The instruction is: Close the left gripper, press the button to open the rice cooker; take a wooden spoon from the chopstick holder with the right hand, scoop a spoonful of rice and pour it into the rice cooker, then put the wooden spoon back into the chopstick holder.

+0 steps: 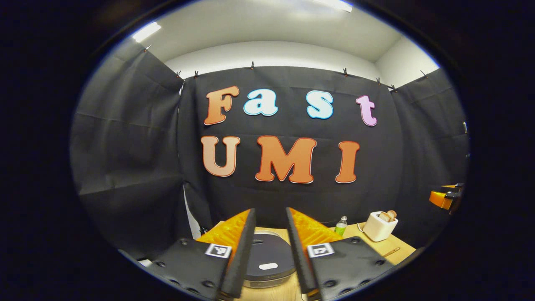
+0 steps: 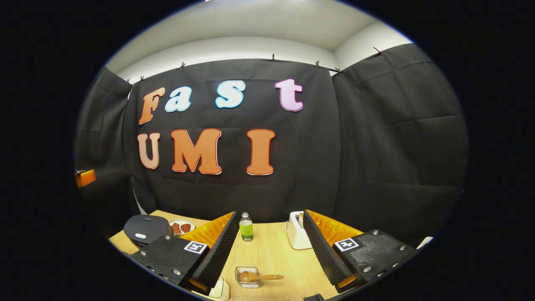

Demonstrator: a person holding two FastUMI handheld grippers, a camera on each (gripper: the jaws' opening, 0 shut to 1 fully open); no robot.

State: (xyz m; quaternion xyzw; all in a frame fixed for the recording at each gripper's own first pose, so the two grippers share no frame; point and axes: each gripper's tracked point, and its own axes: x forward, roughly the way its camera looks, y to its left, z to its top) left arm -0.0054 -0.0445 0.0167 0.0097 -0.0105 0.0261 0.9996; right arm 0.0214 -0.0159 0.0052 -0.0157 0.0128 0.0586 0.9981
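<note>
Left gripper (image 1: 271,234) hovers over the closed rice cooker (image 1: 267,259) on the surface (image 2: 271,255), fingers spread apart; right gripper (image 2: 271,246) also released, wooden spoon (image 2: 261,276) ahead of it. Best clench left fingers first, then press straight down on the lid button (image 1: 268,266).

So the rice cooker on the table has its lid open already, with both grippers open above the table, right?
Not quite: the rice cooker has its lid shut, as the left gripper view shows. The left gripper and right gripper are indeed open above the table.
</note>
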